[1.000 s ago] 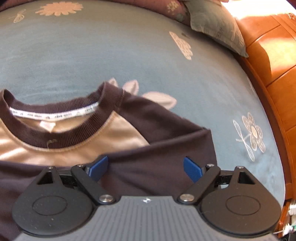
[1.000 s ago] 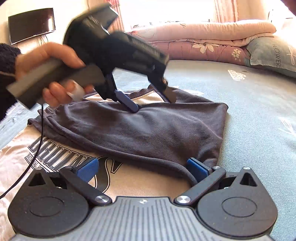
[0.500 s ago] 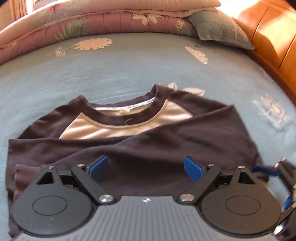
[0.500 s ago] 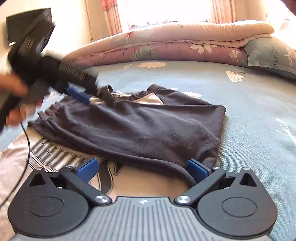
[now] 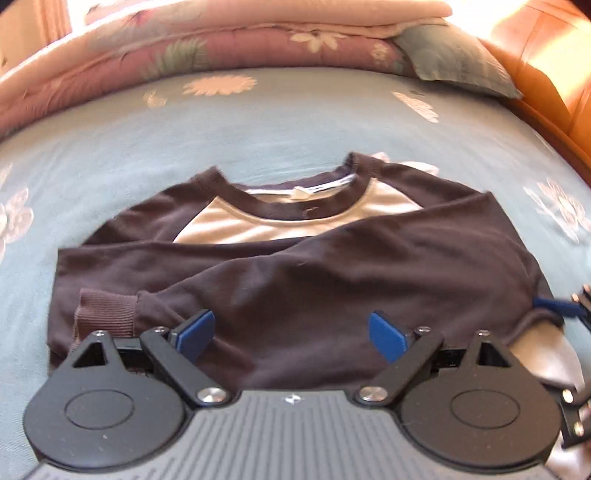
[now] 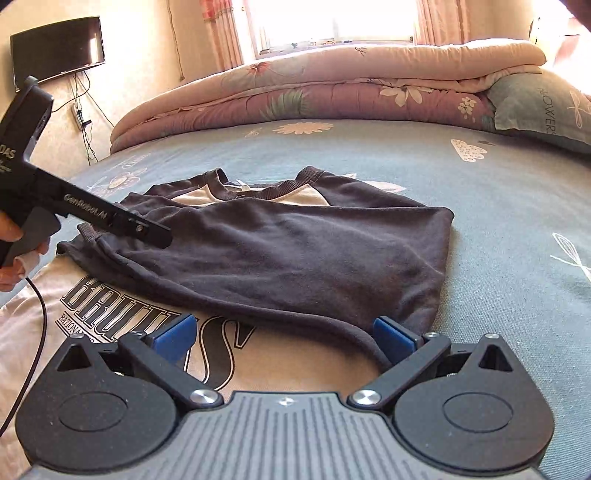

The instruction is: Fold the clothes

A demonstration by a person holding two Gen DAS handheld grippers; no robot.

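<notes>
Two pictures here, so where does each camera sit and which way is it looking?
Left wrist: on the left gripper, looking down its open fingers over the sweatshirt toward the quilts; the right gripper's tip pokes in.
Right wrist: on the right gripper, low at the shirt's edge, facing the window; its open fingers, the left gripper and a hand show.
Shared: sweatshirt, bed sheet, quilts, pillow.

Your left wrist camera is looking down close over the sweatshirt (image 5: pixel 295 266) toward the quilt (image 5: pixel 221 48); your right one is viewing both, low, from the side.
</notes>
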